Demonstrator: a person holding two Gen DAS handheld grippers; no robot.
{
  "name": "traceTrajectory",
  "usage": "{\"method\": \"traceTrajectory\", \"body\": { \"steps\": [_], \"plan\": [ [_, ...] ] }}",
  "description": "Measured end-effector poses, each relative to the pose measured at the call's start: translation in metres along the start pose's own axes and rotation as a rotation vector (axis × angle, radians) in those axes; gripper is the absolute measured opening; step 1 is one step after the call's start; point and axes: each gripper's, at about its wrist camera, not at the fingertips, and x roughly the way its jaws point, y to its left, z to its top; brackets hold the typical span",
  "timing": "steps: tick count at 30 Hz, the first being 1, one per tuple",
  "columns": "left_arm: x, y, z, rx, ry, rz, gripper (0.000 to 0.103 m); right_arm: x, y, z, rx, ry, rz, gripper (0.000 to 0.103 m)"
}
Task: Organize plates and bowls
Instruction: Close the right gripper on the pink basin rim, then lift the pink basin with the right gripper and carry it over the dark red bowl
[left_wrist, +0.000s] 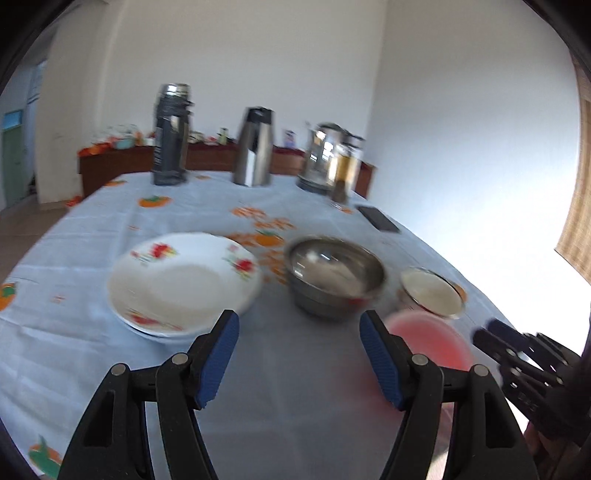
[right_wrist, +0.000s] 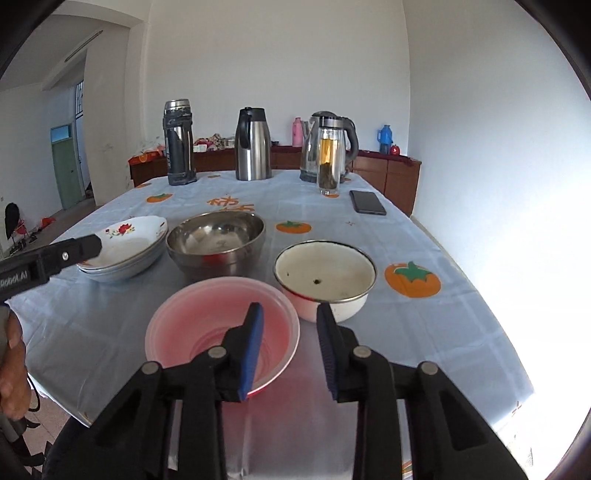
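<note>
Nearest the right wrist camera, the right gripper (right_wrist: 290, 349) stands with its jaws narrowed to a modest gap; its left pad lies over the inside of the pink bowl (right_wrist: 207, 317) and its right pad outside the rim, neither pad visibly pressing on it. One pink bowl sits at the near table edge on the pale blue tablecloth (right_wrist: 424, 332), which is printed with orange persimmons and orange characters too small to read. Just beyond it stands one white enamel bowl (right_wrist: 325, 273), close beside the pink one. One steel bowl (right_wrist: 216, 243) sits behind, with a stack of flowered white plates (right_wrist: 127, 247) to its left; at least two plates show. The left gripper (left_wrist: 299, 354) hovers with jaws wide apart and nothing between them; lettering on its body reads "Robot.AI", the start cut off. Farther back lie one dark phone (right_wrist: 367, 202), one glass bottle (right_wrist: 328, 162), one kettle (right_wrist: 341, 144) and two flasks (right_wrist: 253, 144).
</note>
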Motion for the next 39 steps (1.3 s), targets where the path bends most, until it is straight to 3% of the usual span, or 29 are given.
{"method": "traceTrajectory", "body": {
  "steps": [14, 16, 20, 23, 39],
  "plan": [
    [0.022, -0.045, -0.021, 0.067, 0.084, -0.105, 0.069, 0.008, -0.012, -0.016, 0.033, 0.051, 0.065, 0.02],
    [0.026, -0.048, -0.022, 0.07, 0.096, -0.109, 0.064, 0.009, -0.011, -0.017, 0.032, 0.052, 0.07, 0.017],
    [0.035, -0.054, -0.026, 0.084, 0.141, -0.128, 0.032, 0.011, -0.012, -0.019, 0.038, 0.055, 0.073, 0.013],
    [0.039, -0.056, -0.029, 0.069, 0.166, -0.159, 0.023, 0.011, -0.012, -0.019, 0.044, 0.049, 0.085, 0.011],
    [0.029, -0.057, -0.019, 0.06, 0.152, -0.11, 0.023, 0.002, -0.003, -0.007, 0.029, 0.025, 0.104, 0.011]
  ]
}}
